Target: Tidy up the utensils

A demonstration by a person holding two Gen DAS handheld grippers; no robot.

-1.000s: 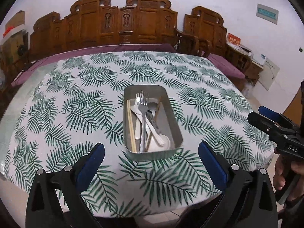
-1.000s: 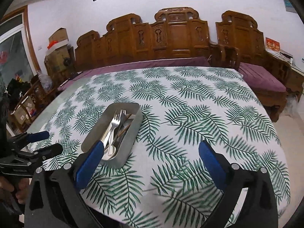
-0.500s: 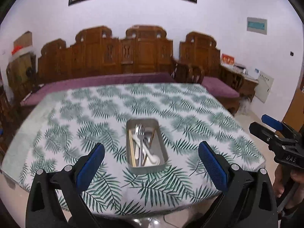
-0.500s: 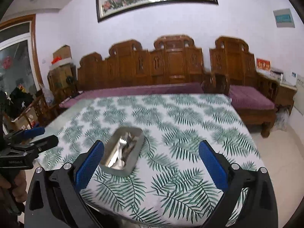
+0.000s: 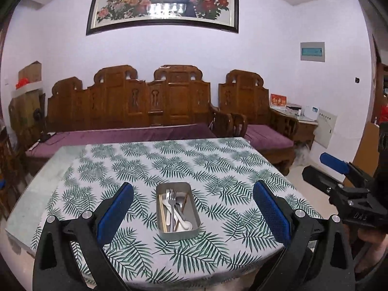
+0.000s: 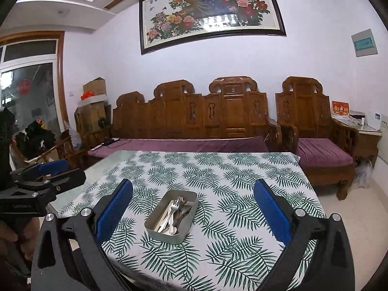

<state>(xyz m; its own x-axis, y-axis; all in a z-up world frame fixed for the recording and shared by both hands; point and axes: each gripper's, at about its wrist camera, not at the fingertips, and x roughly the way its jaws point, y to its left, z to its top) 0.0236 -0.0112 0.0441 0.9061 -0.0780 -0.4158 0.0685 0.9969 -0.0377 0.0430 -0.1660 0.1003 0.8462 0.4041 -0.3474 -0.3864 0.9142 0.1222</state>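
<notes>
Hanging back from the table (image 5: 97,160), both the left gripper (image 5: 192,208) and right gripper (image 6: 192,208) are gaping wide, empty. Utensils (image 5: 173,208) are lying in the metal tin (image 5: 178,234) at twelve o'clock; sorting seems done, or awaiting an approach.

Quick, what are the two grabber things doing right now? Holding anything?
Left gripper: open, fingers spread wide, holding nothing.
Right gripper: open, fingers spread wide, holding nothing.

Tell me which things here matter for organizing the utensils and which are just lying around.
For the job: metal tray, fork, white spoon, chopsticks, left gripper and right gripper, both open.

Lying about: wooden sofa, framed painting, cardboard boxes, leaf-print tablecloth.
</notes>
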